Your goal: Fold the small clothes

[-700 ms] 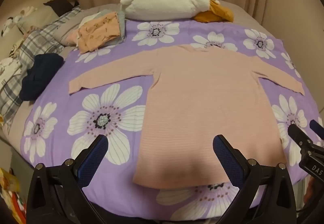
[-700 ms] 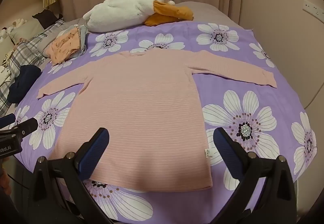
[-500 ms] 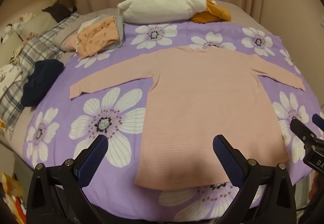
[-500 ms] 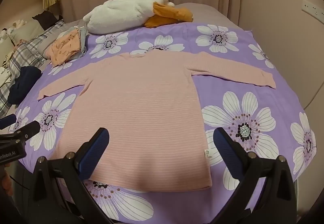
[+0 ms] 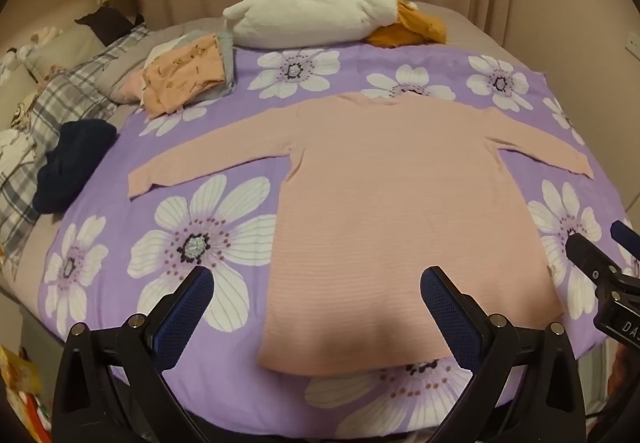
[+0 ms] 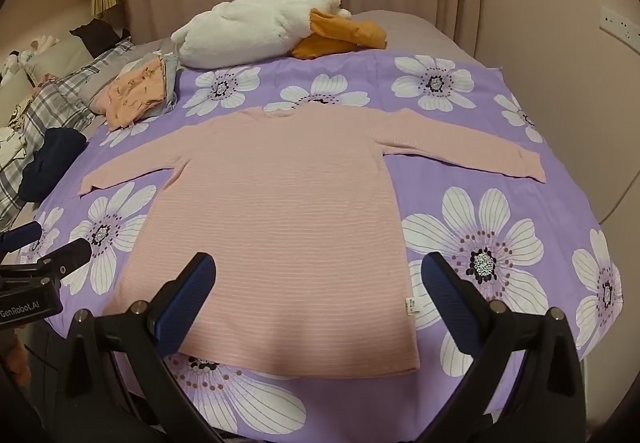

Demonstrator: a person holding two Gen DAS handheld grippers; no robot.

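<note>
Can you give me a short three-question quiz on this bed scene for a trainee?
1. True or false: the pink top lies flat with both sleeves spread out.
2. Which gripper holds cloth: A the left gripper, B the right gripper, C neither?
3. What lies just left of the white plush toy, at the far edge of the purple flowered sheet?

Key
1. True.
2. C: both stand open above the hem.
3. A stack of folded clothes.
</note>
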